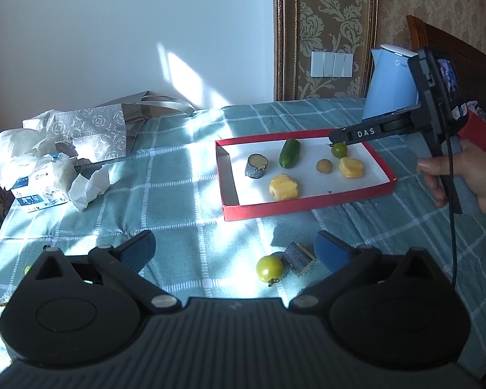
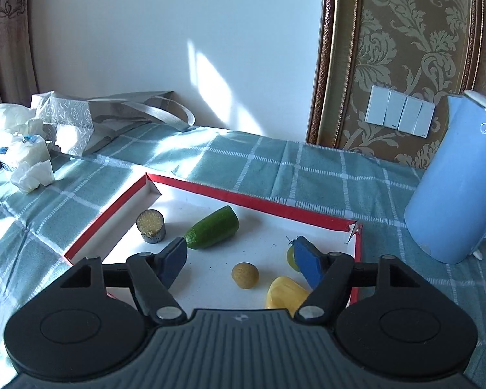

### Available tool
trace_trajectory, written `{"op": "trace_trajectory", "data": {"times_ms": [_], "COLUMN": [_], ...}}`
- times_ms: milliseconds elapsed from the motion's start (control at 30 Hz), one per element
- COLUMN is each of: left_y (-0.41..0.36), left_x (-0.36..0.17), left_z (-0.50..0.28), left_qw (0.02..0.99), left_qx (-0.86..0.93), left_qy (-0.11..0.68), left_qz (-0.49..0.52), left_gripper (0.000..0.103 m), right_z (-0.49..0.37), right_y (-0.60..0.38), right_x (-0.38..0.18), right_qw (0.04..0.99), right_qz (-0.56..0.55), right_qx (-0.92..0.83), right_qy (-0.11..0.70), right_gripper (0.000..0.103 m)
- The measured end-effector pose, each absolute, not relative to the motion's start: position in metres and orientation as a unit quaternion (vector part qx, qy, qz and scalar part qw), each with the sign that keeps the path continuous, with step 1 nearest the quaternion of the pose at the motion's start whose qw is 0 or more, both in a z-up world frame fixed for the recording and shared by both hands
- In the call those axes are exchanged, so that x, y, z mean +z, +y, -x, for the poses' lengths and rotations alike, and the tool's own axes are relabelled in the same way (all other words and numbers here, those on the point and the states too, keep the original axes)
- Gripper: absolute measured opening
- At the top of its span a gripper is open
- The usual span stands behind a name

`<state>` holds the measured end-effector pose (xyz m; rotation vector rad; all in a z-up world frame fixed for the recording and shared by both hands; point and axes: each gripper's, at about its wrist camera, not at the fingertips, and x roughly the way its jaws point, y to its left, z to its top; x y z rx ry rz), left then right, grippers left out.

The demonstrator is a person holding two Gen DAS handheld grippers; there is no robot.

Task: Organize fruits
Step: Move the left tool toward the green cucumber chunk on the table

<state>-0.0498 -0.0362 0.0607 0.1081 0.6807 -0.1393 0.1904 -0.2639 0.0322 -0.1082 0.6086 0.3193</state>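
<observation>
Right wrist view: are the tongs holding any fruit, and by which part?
Nothing is held. The right tongs stand open over the red tray; the green tomato sits by one pad, ungripped. The left tongs are open too.

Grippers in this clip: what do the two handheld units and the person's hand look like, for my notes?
Both grippers are black plastic with a ribbed grey body, two round pivot housings with silver pins, and blue pads on the jaws: left gripper, right gripper. In the left wrist view, the right unit shows white "DAS" lettering, a small lit screen, a red part and a black cable. The hand holding it is bare; no sleeve shows.
</observation>
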Motion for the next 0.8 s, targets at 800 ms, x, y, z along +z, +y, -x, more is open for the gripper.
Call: {"op": "trace_trajectory", "data": {"times_ms": [800], "left_y": [-0.142], "left_x": [-0.034], "left_z": [0.036], "left_qw": [0.786], "left_qx": [-0.385], "left_qy": [0.400], "left_qz": [-0.271], "left_gripper": [0.103], "right_z": [-0.040], "right_y": [-0.346], "right_x": [0.034], "right_qw": [0.934], "right_qz": [-0.016], "right_qx": [0.078], "right_qy": [0.348], "right_gripper": [0.092]}}
